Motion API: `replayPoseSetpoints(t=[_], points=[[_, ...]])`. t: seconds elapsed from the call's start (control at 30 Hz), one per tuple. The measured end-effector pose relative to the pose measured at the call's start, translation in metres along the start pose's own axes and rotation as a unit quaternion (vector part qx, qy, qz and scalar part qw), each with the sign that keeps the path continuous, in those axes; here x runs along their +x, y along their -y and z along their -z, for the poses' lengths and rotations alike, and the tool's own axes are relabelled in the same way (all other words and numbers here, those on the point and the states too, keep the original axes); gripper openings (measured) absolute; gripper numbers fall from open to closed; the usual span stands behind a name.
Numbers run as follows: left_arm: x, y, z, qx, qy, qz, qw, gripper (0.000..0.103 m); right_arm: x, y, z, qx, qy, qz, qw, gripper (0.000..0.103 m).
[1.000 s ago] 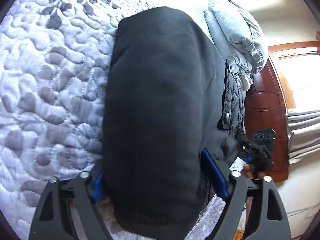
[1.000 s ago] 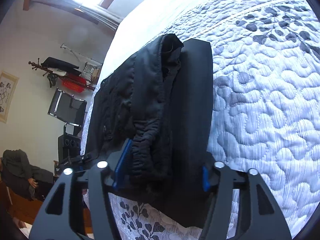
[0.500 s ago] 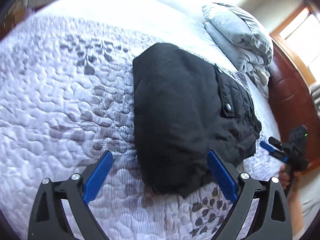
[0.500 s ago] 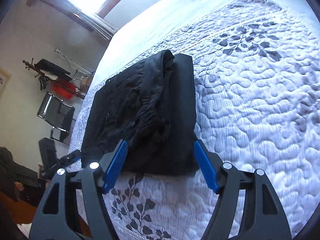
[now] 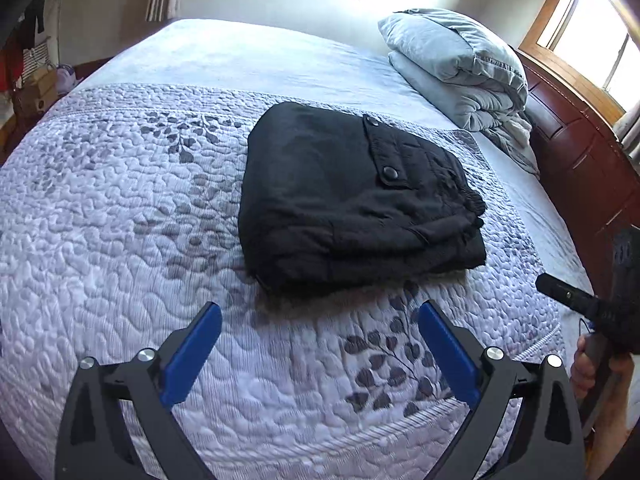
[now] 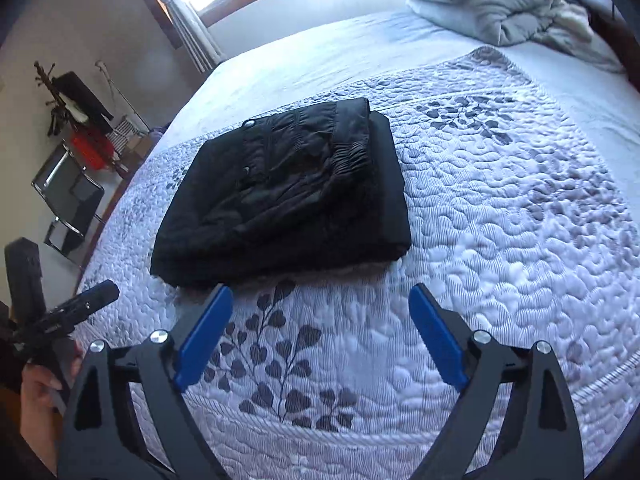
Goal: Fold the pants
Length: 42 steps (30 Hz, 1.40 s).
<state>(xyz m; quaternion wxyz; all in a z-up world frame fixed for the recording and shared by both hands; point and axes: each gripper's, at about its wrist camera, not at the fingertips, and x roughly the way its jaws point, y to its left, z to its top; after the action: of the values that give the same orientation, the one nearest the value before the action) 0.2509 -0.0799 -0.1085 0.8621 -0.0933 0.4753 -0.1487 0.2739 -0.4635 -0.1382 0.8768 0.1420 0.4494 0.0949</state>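
**Folded black pants on a bed**

Black pants (image 5: 352, 200) lie in a compact, thick rectangle on the quilted bed (image 5: 100, 220), waistband and snap buttons on top; the folding looks finished. The left gripper (image 5: 320, 352) and right gripper (image 6: 320, 332) hover just in front, both spread wide and empty.

A quilted leaf-patterned bedspread (image 5: 120, 208) covers the bed, a grey folded duvet (image 5: 456, 64) near the wooden headboard (image 5: 580, 152)

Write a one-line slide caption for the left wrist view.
Open left tongs hover above the quilt, clear of the folded black pants.
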Motion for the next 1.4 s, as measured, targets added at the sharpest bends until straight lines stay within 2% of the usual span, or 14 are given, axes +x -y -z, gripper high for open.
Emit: replayPoseSetpoints(t=[0.17, 0.3, 0.4, 0.63, 0.9, 1.13, 1.4], points=[[-0.027, 0.017, 0.019, 0.028, 0.005, -0.028, 0.9992, 0.099, -0.018, -0.011, 0.017, 0.006, 0.007, 0.031, 0.999, 0.096], [-0.049, 0.032, 0.029, 0.06, 0.004, -0.058, 0.9965, 0.099, -0.037, -0.022, 0.027, 0.002, 0.023, 0.057, 0.998, 0.096], [-0.07, 0.044, 0.037, 0.077, 0.018, -0.078, 0.9938, 0.099, -0.052, -0.029, 0.033, 0.005, 0.033, 0.069, 0.997, 0.097], [-0.1, 0.052, 0.047, 0.066, 0.036, -0.066, 0.995, 0.099, -0.076, -0.046, 0.04, -0.01, 0.053, 0.09, 0.994, 0.097], [-0.117, 0.057, 0.053, 0.078, 0.057, -0.09, 0.9912, 0.099, -0.087, -0.059, 0.043, -0.022, 0.057, 0.097, 0.993, 0.097], [-0.122, 0.058, 0.051, 0.073, 0.071, -0.104, 0.9894, 0.099, -0.085, -0.068, 0.046, -0.031, 0.055, 0.107, 0.992, 0.097], [-0.121, 0.059, 0.05, 0.071, 0.073, -0.1, 0.9897, 0.099, -0.082, -0.069, 0.047, -0.031, 0.054, 0.114, 0.992, 0.097]])
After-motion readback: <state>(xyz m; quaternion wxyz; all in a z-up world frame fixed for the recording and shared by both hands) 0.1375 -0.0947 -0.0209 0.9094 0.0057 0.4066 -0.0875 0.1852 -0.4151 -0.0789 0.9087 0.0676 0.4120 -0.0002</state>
